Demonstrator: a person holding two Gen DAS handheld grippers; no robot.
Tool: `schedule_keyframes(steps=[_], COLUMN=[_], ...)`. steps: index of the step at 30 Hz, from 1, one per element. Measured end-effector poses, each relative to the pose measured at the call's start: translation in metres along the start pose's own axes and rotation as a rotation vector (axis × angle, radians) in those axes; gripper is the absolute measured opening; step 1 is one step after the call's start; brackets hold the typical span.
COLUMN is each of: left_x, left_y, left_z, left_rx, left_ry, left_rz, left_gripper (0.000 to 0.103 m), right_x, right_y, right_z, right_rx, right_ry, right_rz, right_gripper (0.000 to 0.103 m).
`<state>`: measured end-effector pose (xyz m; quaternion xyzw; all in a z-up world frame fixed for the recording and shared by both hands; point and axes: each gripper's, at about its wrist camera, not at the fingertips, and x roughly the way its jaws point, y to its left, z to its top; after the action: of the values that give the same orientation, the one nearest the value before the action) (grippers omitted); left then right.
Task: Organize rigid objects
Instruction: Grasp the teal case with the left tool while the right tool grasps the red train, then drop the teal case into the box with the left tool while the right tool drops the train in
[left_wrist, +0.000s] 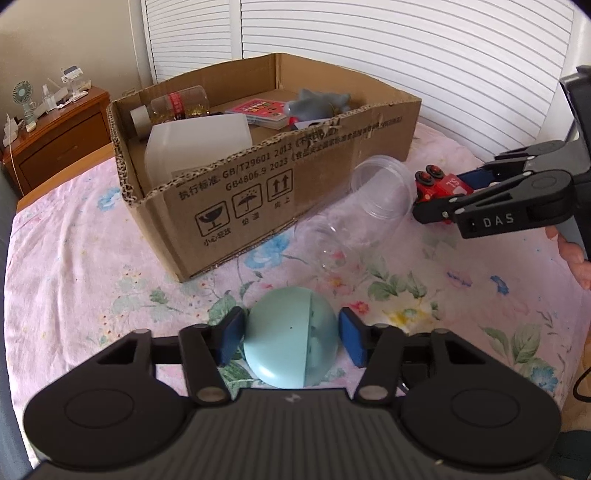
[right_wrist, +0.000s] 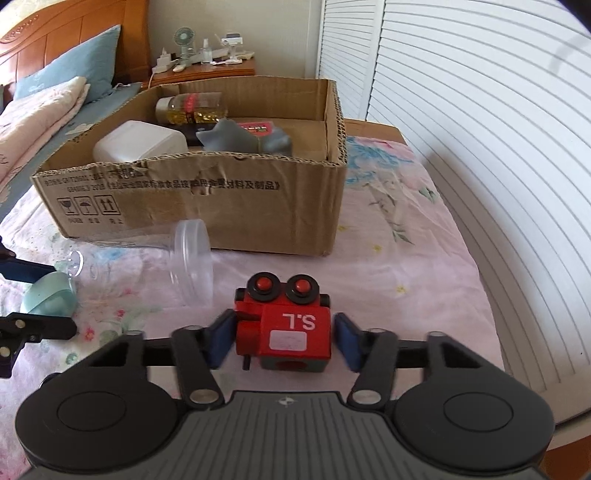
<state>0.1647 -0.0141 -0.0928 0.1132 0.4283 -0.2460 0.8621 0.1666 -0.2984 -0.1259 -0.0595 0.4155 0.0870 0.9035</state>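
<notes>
While both tools sit low in frame, each straddles one object. Left tool (left_wrist: 291, 338): pads apart, flanking pale blue dome (left_wrist: 286, 338) at bottom centre; smooth, rounded plastic, likely light, slippery; grip widest sides. Right tool (right_wrist: 282, 341): pads apart, just beside red toy car (right_wrist: 286, 328), upside down at centre; hard, flat sides, easy hold. Clear jar (left_wrist: 354, 218) lies mid-frame, thin, slick. Bed sheet (left_wrist: 74, 266) soft, yielding. Cardboard box (left_wrist: 258, 192) beyond, partly filled. Nightstand (left_wrist: 55, 125) upper left.
</notes>
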Motion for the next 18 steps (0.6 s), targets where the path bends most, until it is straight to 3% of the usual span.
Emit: schedule_keyframes(steps=[9, 18], left_x=[-0.003, -0.033], left_y=[0.001, 0.000], left_z=[0.002, 0.017], left_rx=[-0.012, -0.009], left_ry=[0.041, 0.035], left_rz=[-0.006, -0.013], left_gripper=[0.052, 0.052], right_x=[-0.011, -0.043], right_y=[-0.004, -0.010], right_z=[0.003, 0.021], right_rx=[-0.060, -0.134], right_ry=[0.022, 0.009], right_rz=[0.014, 0.076], right_gripper=[0.056, 0.056])
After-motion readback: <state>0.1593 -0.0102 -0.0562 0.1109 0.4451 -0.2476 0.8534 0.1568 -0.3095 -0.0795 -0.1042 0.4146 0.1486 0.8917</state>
